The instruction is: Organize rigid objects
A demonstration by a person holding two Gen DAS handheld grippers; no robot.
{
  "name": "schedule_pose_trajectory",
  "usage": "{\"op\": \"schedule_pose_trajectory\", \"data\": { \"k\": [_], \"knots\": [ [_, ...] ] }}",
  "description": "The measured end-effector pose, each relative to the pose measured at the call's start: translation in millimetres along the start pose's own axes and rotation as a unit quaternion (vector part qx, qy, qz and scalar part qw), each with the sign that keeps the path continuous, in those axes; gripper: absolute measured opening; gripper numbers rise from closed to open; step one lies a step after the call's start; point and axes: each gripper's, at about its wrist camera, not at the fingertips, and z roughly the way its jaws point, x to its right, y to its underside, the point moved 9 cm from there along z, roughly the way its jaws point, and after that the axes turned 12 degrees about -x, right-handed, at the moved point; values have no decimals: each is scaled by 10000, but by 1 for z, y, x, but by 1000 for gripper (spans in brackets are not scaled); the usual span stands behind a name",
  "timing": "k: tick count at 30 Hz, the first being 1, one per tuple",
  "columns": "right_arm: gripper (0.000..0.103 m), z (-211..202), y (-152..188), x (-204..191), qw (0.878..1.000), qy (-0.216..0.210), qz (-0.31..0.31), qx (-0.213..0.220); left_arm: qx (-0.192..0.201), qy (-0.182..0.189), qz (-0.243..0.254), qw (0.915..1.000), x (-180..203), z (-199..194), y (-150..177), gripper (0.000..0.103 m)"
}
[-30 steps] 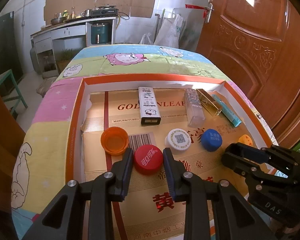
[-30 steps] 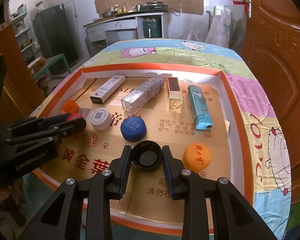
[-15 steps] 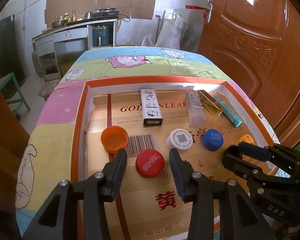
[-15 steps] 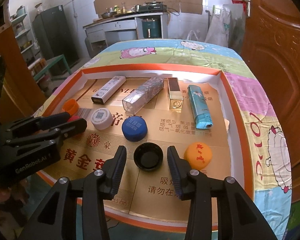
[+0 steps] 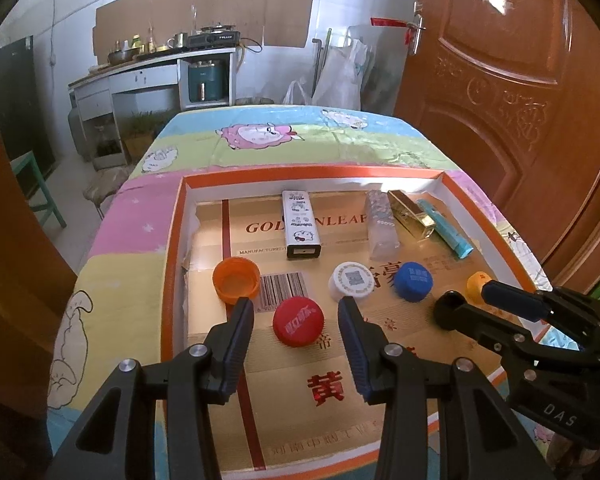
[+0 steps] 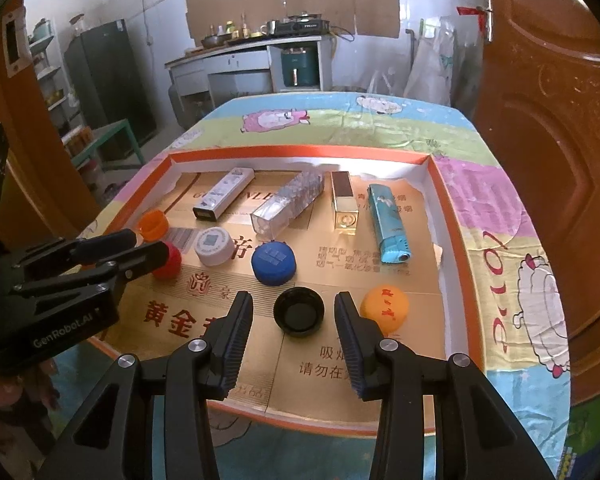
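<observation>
A shallow orange-rimmed tray (image 5: 174,240) holds bottle caps and small boxes. My left gripper (image 5: 296,312) is open, its fingers on either side of a red cap (image 5: 298,321) without touching it. My right gripper (image 6: 294,308) is open around an upturned black cap (image 6: 299,311), also apart from it. An orange cap (image 5: 236,281), white cap (image 5: 351,281), blue cap (image 5: 413,281) and yellow-orange cap (image 6: 384,306) lie in a rough row. Behind them lie a white box (image 5: 300,224), a clear box (image 6: 288,204), a gold box (image 6: 343,208) and a teal lighter (image 6: 388,222).
The tray (image 6: 448,216) sits on a table with a cartoon-print cloth (image 5: 260,140). A wooden door (image 5: 520,80) stands close on the right. A kitchen counter (image 5: 152,68) and a green stool (image 5: 36,184) are beyond the table.
Both grippers have opened and drawn back slightly. The red cap and the black cap, earlier pinched between the fingers, now lie free on the tray.
</observation>
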Motion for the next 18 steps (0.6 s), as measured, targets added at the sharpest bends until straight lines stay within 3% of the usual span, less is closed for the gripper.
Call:
{"op": "schedule_pose_trajectory", "data": {
  "k": [18],
  "knots": [
    [44,-40,7,-12,9996,42,-35,270,227,11,57,9997,10,-37,9,44]
  ]
}}
